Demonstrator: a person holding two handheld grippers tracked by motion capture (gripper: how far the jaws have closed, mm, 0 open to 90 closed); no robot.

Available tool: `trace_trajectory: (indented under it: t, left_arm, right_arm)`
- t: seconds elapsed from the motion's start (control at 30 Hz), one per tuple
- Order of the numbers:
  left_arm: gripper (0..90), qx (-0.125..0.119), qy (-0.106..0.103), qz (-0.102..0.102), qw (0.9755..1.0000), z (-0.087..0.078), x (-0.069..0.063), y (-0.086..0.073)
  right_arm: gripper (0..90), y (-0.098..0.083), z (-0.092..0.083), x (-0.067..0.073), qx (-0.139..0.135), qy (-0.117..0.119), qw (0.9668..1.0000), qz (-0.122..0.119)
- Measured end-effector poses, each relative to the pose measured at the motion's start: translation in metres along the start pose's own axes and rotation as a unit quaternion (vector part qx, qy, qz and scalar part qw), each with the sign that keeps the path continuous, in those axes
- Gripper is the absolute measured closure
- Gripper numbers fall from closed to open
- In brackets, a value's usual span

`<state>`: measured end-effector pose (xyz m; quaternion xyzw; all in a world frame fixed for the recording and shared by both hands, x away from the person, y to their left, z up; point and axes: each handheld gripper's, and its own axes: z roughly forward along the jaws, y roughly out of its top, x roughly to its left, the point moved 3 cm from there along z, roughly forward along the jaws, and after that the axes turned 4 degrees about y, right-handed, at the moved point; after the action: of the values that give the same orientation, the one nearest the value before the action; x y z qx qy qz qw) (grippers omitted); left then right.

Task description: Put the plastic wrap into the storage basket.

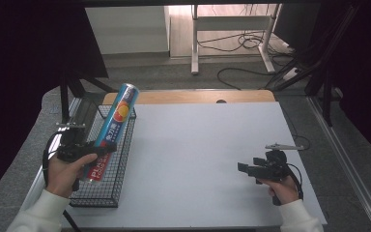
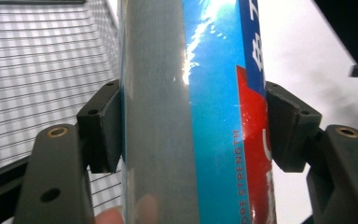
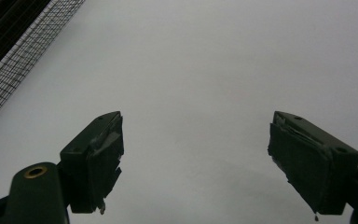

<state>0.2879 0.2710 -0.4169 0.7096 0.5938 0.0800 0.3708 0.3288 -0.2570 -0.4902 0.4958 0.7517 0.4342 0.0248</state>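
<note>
White tabletop (image 1: 207, 159) fills the middle of the high view, with a strip of bare wood along its far edge, grey carpet around it and desk legs with loose cables on the floor beyond. At the table's left edge stands a black wire basket (image 1: 107, 186), long and narrow, running from near to far. Above the basket, the left gripper (image 1: 101, 149) clamps a tall cylindrical tube (image 1: 112, 130) near its lower end; the tube tilts with its top leaning far and to the right. Its wrapper is blue with a grey band, a red panel low down and an orange-red round emblem near the top. White characters run along the blue part, too small to read from above. In the left gripper view the black pads (image 2: 106, 128) press both sides of the tube, and the words "ORE STRENGTH" run up the red and blue label. Over the near right of the table, the right gripper (image 1: 244, 167) points left, its jaws apart with nothing between them.
</note>
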Motion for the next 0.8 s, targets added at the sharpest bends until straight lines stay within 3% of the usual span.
trace_trajectory:
  t: [0.23,0.33,0.43,0.53,0.8]
  left_arm:
    - [31.7,0.01,0.034,-0.016,0.9992,-0.004,0.02,-0.011]
    - [31.7,0.018,0.06,-0.017,0.9979,-0.003,0.028,-0.014]
    - [31.7,0.025,0.072,-0.022,0.9969,0.0,0.034,-0.018]
    - [31.7,0.038,0.107,-0.009,0.9934,0.008,0.038,-0.022]
    - [31.7,0.068,0.132,-0.01,0.9889,0.029,0.047,-0.03]
  right_arm:
    - [18.2,-0.002,-0.002,-0.003,-0.001,-0.001,1.0,0.007]
    - [18.2,-0.003,-0.001,-0.004,0.003,-0.002,1.0,0.008]
    - [18.2,-0.004,0.0,-0.005,0.006,-0.002,0.9999,0.012]
    - [18.2,-0.004,0.001,-0.006,0.009,-0.005,0.9999,0.014]
    - [18.2,-0.006,0.003,-0.006,0.014,-0.007,0.9998,0.013]
